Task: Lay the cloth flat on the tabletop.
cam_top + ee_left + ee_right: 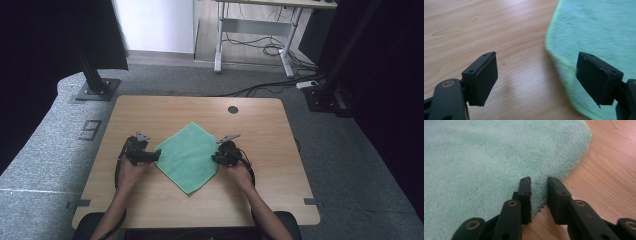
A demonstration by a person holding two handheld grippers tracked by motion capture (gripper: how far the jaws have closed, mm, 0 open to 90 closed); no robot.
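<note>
A green cloth (187, 156) lies flat on the wooden table (165, 110), turned like a diamond. My left gripper (156, 156) sits at its left corner. In the left gripper view this gripper (537, 55) stands wide open, with one jaw over bare wood and the other over the cloth's (599, 27) edge, and nothing is pinched. My right gripper (215, 158) is at the cloth's right corner. In the right gripper view its jaws (539, 180) are nearly together, with the edge of the cloth (486, 157) bunched up between the pads.
A round cable hole (233, 109) is near the table's far edge. Bare wood surrounds the cloth on all sides. Beyond the table, black posts (95, 80) stand on the grey floor, and a desk frame (250, 30) with cables stands further back.
</note>
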